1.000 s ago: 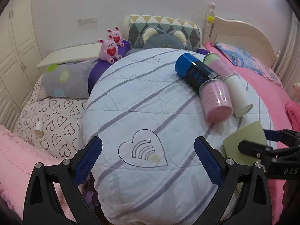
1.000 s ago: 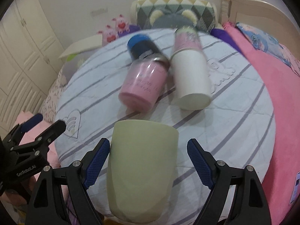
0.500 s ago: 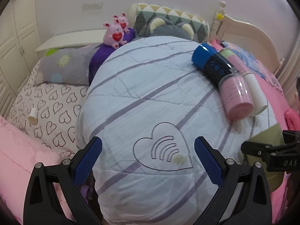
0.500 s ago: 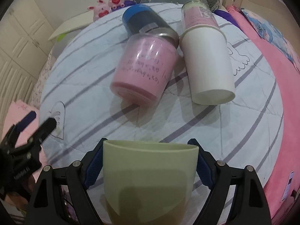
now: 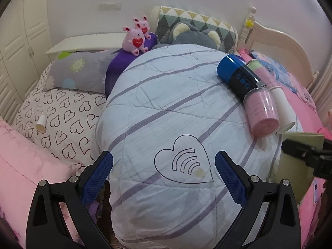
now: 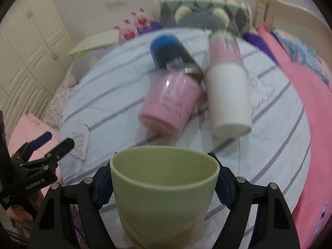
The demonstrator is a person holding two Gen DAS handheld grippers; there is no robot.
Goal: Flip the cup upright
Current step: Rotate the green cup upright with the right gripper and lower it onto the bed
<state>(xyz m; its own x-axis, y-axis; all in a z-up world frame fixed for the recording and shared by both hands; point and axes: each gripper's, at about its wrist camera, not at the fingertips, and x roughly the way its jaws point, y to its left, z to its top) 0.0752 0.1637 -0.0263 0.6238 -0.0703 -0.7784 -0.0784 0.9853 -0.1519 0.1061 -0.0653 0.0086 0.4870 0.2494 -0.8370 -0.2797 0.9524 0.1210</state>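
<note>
Now, from the left wrist camera, the left gripper (image 5: 164, 172) has its two blue-padded fingers spread wide with nothing between them, hanging over a pale blue striped quilt (image 5: 166, 103) with a heart drawn on it. At about two o'clock on the quilt lie a blue and black bottle (image 5: 238, 76), a clear pink cup (image 5: 262, 112) and a white cup (image 5: 282, 108), all on their sides and touching one another. At three o'clock, at the edge of the view, a bit of the green cup (image 5: 300, 141) shows behind a black finger of the right gripper (image 5: 307, 155). Two pink bunny toys (image 5: 136, 38) sit at twelve o'clock, near a grey bear pillow (image 5: 195, 35). From the right wrist camera, the green cup (image 6: 164, 191) sits low in the middle, at six o'clock, with its open mouth facing up. The right gripper (image 6: 164, 186) is pinching it, one blue pad on each side. This view is blurry, so the cup may be lifted a little off the quilt (image 6: 269, 134), but I cannot tell. The pink cup (image 6: 170, 103) and white cup (image 6: 228, 101) lie at twelve o'clock past it. The left gripper (image 6: 54, 143) shows at nine o'clock, spread apart.
</note>
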